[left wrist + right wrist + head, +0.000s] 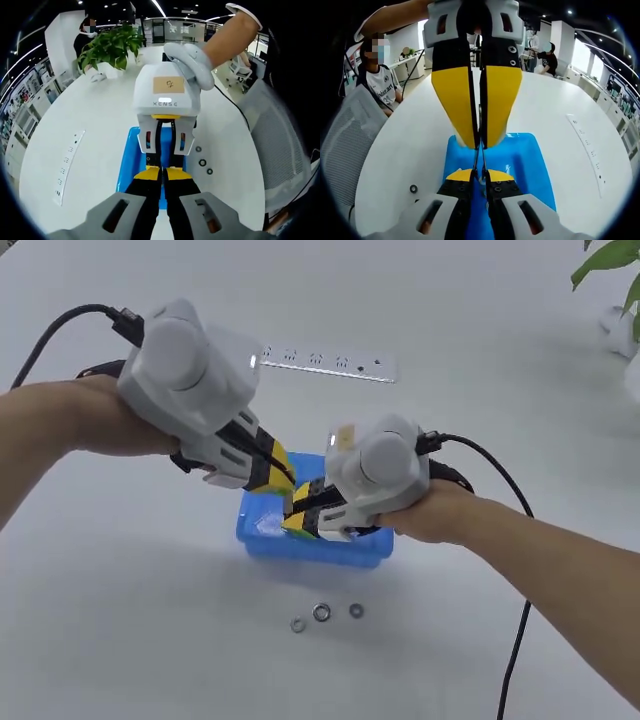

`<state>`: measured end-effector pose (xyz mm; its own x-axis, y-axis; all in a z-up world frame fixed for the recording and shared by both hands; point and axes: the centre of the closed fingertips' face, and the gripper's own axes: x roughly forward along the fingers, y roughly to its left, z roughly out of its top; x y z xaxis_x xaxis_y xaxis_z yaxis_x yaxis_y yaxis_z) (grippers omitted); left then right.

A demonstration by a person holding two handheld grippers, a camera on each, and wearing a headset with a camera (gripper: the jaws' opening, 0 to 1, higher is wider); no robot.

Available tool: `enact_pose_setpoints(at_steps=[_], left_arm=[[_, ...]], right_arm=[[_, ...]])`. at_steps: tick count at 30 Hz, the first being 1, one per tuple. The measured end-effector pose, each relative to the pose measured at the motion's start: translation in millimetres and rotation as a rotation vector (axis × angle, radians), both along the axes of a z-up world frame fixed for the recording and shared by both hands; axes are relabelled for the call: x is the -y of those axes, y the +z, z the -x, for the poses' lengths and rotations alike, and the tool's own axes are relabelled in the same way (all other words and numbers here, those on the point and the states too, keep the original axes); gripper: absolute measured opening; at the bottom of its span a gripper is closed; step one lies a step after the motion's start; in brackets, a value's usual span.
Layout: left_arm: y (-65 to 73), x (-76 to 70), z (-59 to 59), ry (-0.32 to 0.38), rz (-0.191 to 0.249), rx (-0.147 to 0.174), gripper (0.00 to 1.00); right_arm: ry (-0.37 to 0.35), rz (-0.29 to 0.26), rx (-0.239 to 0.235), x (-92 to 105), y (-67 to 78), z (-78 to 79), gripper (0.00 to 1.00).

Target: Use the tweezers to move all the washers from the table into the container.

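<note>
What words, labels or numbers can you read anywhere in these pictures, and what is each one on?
"XENSE": printed on the white housing of the right gripper, seen in the left gripper view.
Tan sticker above that word: a handwritten mark, not legible.
Print on a seated person's white shirt: too blurred to read.
Power strip: no marking large enough to read.
</note>
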<state>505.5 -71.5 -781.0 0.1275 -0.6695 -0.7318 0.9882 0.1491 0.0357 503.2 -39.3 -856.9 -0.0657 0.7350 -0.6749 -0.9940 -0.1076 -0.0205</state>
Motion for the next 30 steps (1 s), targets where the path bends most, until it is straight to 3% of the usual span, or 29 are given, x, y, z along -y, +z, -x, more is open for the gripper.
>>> enact_pose_setpoints(at_steps=[30], left_arm=[[47.6, 14.3, 20.4, -0.027, -0.018, 0.070, 0.05]], right_arm=[[-0.034, -0.038, 0.073, 11.4, 48.7, 13.2, 0.11]])
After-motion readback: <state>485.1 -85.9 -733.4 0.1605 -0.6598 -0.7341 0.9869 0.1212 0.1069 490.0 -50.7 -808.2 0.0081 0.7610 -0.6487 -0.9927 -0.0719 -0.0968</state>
